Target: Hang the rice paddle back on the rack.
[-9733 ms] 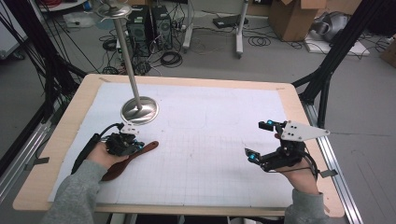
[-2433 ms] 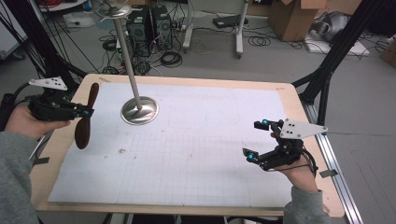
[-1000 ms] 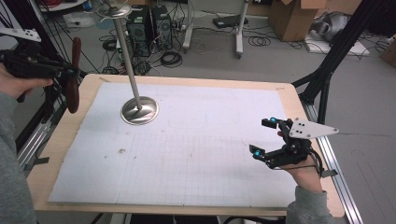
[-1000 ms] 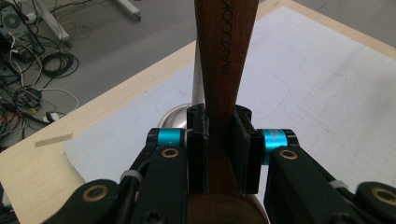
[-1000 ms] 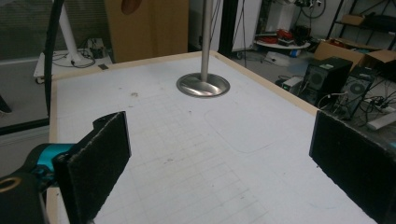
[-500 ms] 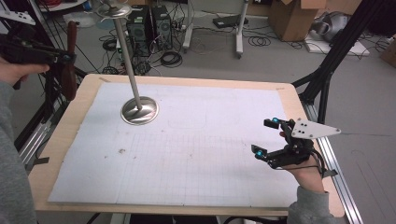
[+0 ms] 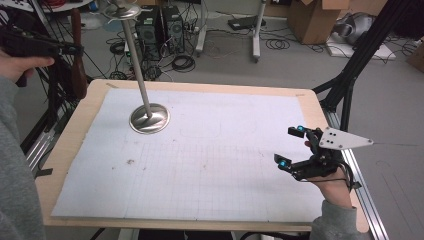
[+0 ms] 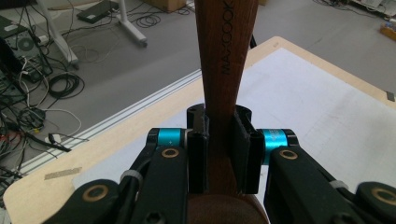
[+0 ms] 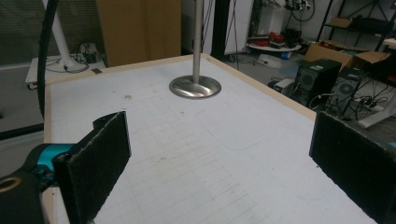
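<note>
My left gripper (image 7: 74, 49) is raised beyond the table's far left corner, shut on a dark wooden spoon (image 7: 78, 75) that hangs upright, its broad end low. In the left gripper view the pads (image 8: 244, 156) press both sides of the spoon's handle (image 8: 224, 65), which carries printed lettering. A metal stand (image 7: 149, 118) with a round base and a thin pole stands on the paper at the back left, also in the right gripper view (image 9: 194, 87). My right gripper (image 7: 289, 146) rests near the table's right edge, open, nothing between its pads (image 9: 100, 156).
A white gridded sheet (image 7: 225, 150) covers a wooden tabletop (image 7: 62, 150). Black frame struts (image 7: 350, 75) rise at the right rear corner. Computer towers (image 7: 160, 22) and cables lie on the floor behind the table.
My left gripper has carried the spoon up and leftward, off the table's left side, turning it upright. The right gripper has stayed almost where it was.
</note>
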Demonstrator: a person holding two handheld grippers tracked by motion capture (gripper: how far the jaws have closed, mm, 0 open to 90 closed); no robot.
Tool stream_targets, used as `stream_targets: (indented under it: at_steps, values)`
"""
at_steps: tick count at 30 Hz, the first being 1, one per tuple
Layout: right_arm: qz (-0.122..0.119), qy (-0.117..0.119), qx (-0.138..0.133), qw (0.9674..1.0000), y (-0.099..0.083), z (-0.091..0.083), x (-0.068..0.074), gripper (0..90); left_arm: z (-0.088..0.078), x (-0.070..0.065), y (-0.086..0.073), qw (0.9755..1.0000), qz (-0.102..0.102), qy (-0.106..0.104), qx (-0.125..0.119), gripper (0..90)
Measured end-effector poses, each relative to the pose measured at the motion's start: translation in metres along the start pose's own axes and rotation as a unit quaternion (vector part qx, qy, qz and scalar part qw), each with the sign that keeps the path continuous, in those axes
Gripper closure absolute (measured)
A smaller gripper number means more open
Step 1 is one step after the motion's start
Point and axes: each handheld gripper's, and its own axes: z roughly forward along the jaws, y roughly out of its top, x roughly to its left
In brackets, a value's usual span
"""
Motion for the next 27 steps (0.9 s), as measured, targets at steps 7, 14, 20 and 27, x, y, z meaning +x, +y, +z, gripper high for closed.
stream_targets:
  at_steps: [7, 14, 20, 27]
  values:
    - [0.000, -0.007, -0.004, 1.0000, 0.001, -0.007, -0.001, 4.1, 0.006, 0.005, 0.008, 1.0000, -0.005, -0.002, -0.001, 77.7]
    - [0.002, -0.012, -0.004, 0.9999, 0.000, -0.011, -0.003, 4.1, 0.009, 0.009, 0.011, 0.9998, -0.011, -0.013, -0.007, 77.7]
    - [0.006, -0.011, -0.005, 0.9999, -0.001, -0.012, -0.004, 4.1, 0.013, 0.009, 0.011, 0.9998, -0.009, -0.012, -0.008, 77.6]
    - [0.004, -0.005, 0.002, 1.0000, -0.001, -0.010, -0.003, 4.1, 0.019, 0.009, 0.012, 0.9998, -0.011, -0.018, -0.006, 77.7]
